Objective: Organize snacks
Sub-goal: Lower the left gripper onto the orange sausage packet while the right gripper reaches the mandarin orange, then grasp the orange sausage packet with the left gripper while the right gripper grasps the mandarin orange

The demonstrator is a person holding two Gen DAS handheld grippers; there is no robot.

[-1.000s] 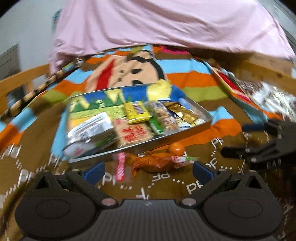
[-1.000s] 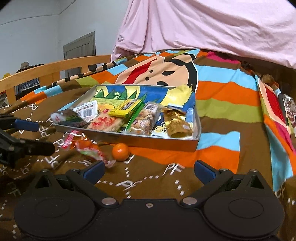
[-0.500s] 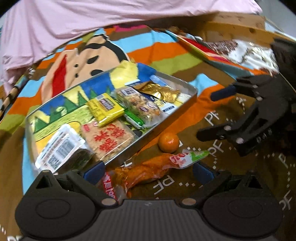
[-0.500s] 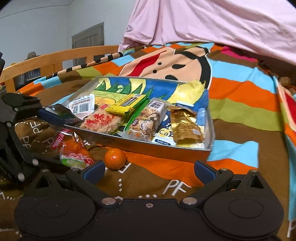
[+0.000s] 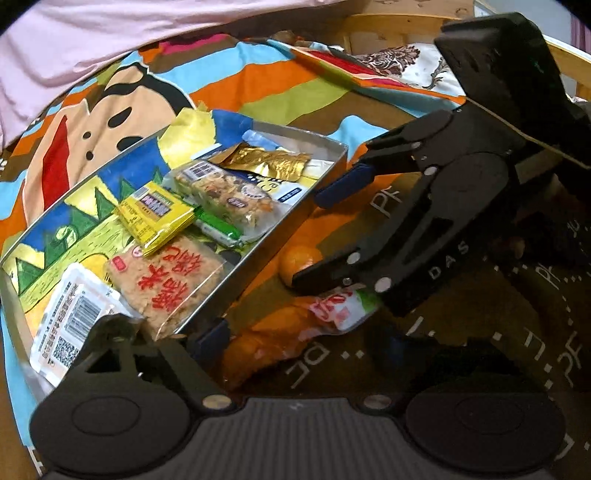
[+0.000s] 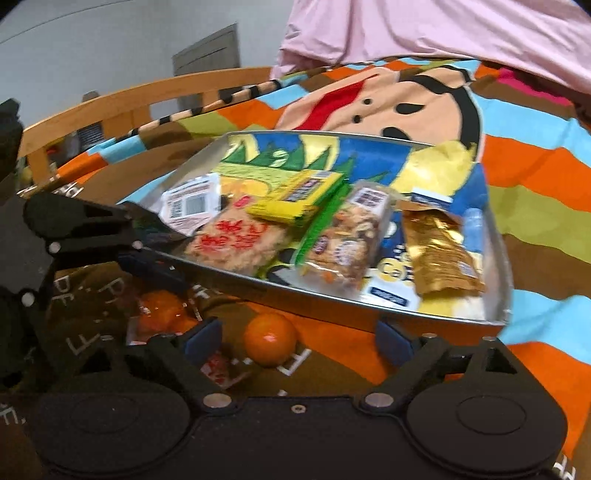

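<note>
A metal tray (image 5: pixel 266 254) on the bedspread holds several packets: a rice cracker (image 5: pixel 168 280), a yellow bar (image 5: pixel 153 216), a nut bar (image 5: pixel 232 199) and a gold wrapper (image 5: pixel 266 162). In front of it lie an orange snack bag (image 5: pixel 275 341) and a small orange (image 6: pixel 271 339). My left gripper (image 5: pixel 303 341) straddles the bag with its jaws closing, the pads not pressing. My right gripper (image 6: pixel 295 339) straddles the orange, jaws closing and apart from it. In the left wrist view the right gripper (image 5: pixel 321 236) reaches over the orange (image 5: pixel 295 260).
A pink blanket (image 6: pixel 424 33) is heaped behind the tray. A wooden bed rail (image 6: pixel 122 99) runs along the left, with a grey door (image 6: pixel 207 55) beyond. A patterned pillow (image 5: pixel 406 64) lies at the far right. The striped bedspread (image 6: pixel 535 177) stretches to the right of the tray.
Both grippers came in lower and nearer to the tray's front. The left one rolled and now has the orange bag between its fingers. The right one now brackets the orange. Both jaws narrowed.
</note>
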